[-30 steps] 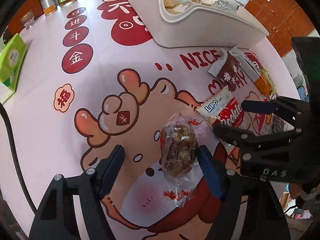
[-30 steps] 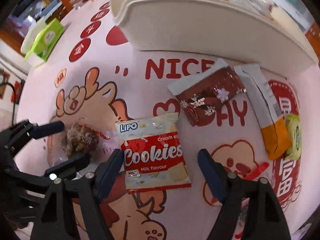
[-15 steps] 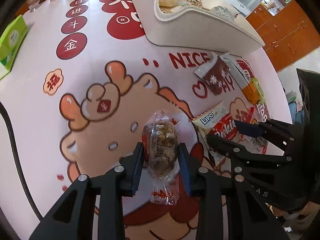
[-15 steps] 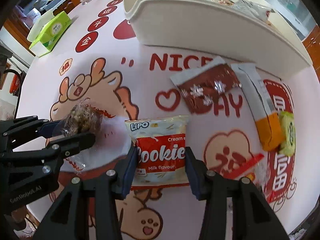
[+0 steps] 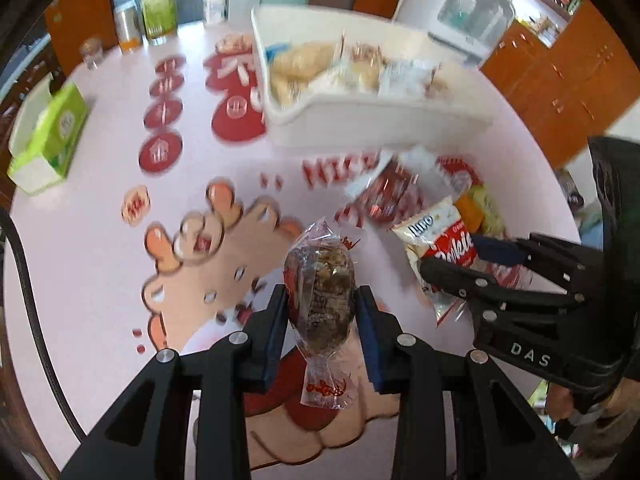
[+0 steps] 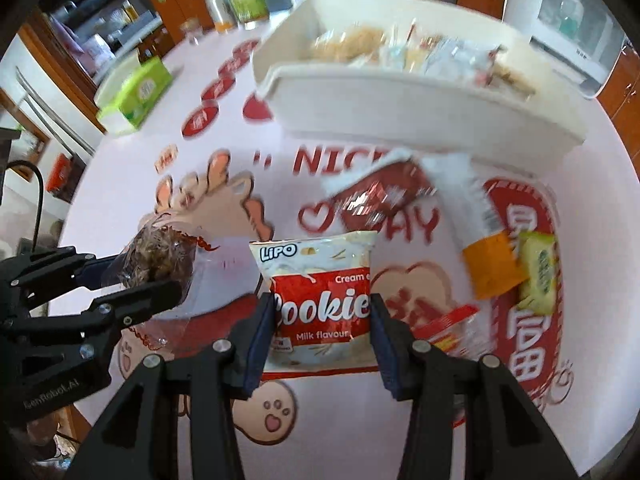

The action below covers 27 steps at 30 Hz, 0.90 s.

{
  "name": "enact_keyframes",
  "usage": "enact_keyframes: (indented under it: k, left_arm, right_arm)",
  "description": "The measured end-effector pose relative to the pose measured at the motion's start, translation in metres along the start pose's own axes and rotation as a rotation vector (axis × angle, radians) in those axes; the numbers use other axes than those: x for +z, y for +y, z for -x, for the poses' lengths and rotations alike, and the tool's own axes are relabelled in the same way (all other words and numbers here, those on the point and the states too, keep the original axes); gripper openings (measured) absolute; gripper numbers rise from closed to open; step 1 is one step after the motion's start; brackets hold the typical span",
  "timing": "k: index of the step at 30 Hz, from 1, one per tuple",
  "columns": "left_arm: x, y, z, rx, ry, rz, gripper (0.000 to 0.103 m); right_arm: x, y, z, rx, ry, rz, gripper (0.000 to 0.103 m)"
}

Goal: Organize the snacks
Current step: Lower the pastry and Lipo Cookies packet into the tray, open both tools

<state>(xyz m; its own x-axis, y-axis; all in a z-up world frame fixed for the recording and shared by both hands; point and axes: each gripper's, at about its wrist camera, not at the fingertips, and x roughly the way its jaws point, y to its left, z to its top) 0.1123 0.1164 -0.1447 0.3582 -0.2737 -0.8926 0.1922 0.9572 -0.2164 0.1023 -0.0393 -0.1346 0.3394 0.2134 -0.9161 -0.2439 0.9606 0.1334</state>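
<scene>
Already, several snacks are seen in the bin (image 5: 372,128) beyond both grippers. A nut pack (image 5: 320,296) is pinched by the left gripper (image 5: 322,324), a cookie pack (image 6: 320,304) by the right gripper (image 6: 322,324); four more packs are left on the counter (image 6: 248,176) ahead.

Pink printed table (image 6: 132,168): white bin (image 6: 420,112), green tissue box (image 6: 138,94), brown packet (image 6: 384,196), orange-white packet (image 6: 476,232), bottles (image 5: 158,12).

Both views bright, evenly lit, daylight-like. Heavy fisheye bending with black vignette at the corners. Motion blur smears the desk (image 5: 100,248) print and white bin (image 6: 420,116); each near tool and its packet stay sharp. Glare glints on the brown foil wrapper (image 6: 380,196). Shadows faint.
</scene>
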Motion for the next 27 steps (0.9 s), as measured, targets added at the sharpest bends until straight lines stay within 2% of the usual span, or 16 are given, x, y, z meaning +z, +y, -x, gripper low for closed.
enact_keyframes:
  k: [7,16,22,27]
  left_arm:
    - [0.061,-0.05,0.035,0.049,-0.142,0.063,0.032]
    - [0.157,-0.104,0.076,0.145,-0.315,0.063,0.032]
    - [0.207,-0.115,0.081,0.224,-0.36,0.054,0.032]
    - [0.229,-0.114,0.07,0.258,-0.365,0.051,0.032]
  right_arm:
    - [0.032,-0.051,0.053,0.032,-0.128,0.045,0.046]
    - [0.122,-0.12,0.125,-0.003,-0.304,0.061,0.047]
    - [0.176,-0.134,0.139,0.024,-0.369,0.046,0.047]
    - [0.198,-0.129,0.118,0.009,-0.355,0.079,0.047]
